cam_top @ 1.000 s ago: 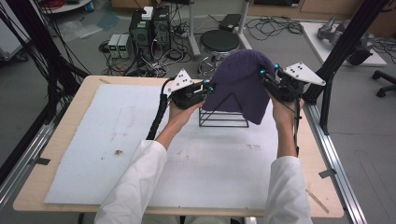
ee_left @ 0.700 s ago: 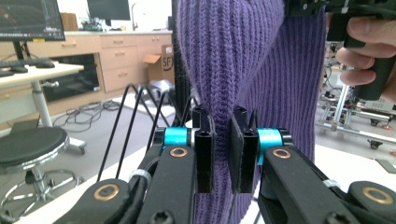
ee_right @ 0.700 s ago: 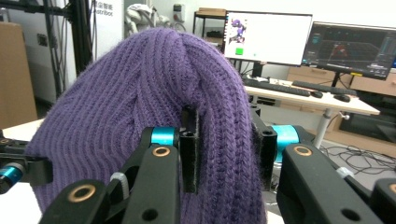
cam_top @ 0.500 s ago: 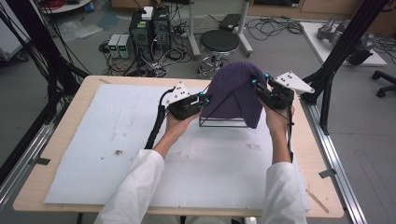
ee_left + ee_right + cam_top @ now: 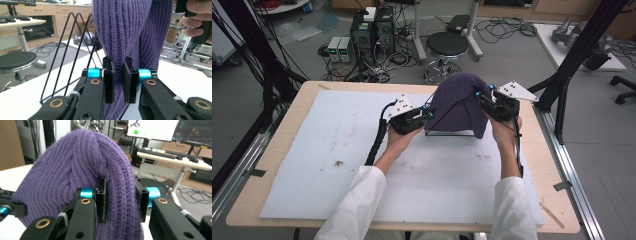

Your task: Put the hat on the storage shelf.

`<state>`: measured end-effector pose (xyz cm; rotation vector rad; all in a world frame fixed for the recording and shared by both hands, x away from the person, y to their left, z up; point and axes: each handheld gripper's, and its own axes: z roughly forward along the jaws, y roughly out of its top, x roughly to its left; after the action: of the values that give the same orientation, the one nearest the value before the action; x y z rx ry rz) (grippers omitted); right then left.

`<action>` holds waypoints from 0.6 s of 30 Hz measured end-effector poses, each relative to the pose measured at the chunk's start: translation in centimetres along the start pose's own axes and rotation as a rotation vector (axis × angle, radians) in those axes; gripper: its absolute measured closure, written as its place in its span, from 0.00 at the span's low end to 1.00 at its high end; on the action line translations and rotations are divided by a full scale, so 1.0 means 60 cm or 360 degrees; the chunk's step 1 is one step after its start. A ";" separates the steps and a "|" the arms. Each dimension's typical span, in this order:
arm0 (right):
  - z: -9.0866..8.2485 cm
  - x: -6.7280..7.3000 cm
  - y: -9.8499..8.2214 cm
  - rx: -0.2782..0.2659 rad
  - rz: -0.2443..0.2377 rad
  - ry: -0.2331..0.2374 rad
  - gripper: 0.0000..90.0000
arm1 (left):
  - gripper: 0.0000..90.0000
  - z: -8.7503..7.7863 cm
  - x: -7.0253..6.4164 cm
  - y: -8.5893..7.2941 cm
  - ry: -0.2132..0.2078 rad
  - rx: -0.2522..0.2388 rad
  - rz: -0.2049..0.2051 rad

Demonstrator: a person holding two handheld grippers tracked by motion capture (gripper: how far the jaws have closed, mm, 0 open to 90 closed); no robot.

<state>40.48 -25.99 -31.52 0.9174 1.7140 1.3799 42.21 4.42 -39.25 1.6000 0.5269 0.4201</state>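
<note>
A purple ribbed knitted beanie [image 5: 458,102] sits draped over a black wire rack of triangular loops [image 5: 65,53] near the far middle of the counter [image 5: 272,150], on the white foam sheet [image 5: 312,150] that covers most of it. In the high view the hat hides nearly the whole rack; just its bottom bar and a slanted wire peek out at the near edge. The left gripper view shows three of the rack's loops bare beside the hat, with the rest buried under the knit and the hat's top cut off by the frame.

The left gripper [image 5: 428,114] has its jaws closed on a fold of the beanie's lower edge; in the left gripper view the black pads pinch the fabric between them, and what lies behind the fold cannot be made out. The right gripper [image 5: 478,95] grips the hat's other side, higher up; in the right gripper view a thick ridge of knit is squeezed between its jaws and bulges over them, hiding the rack completely. The left gripper's blue-collared tip shows at that view's lower left edge, mostly cut off.

The person's white sleeves [image 5: 357,210] enter from the bottom, cropped at the frame.
</note>
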 end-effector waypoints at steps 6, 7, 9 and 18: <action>0.007 0.002 -0.014 0.0039 -0.0011 -0.0006 0.76 | 0.90 0.001 0.004 -0.014 0.0010 0.0040 -0.0014; 0.008 0.002 -0.014 0.0040 -0.0018 -0.0007 0.76 | 0.90 0.001 0.006 -0.016 -0.0007 0.0041 -0.0024; 0.010 0.004 -0.015 0.0052 -0.0023 -0.0011 0.75 | 0.90 0.001 0.008 -0.017 -0.0015 0.0047 -0.0023; 0.006 0.006 -0.013 0.0083 -0.0026 -0.0028 0.63 | 0.86 0.001 0.009 -0.018 -0.0010 0.0039 -0.0045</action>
<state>40.57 -25.61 -32.37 0.9393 1.7480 1.3182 42.63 4.74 -40.36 1.6152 0.5510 0.3887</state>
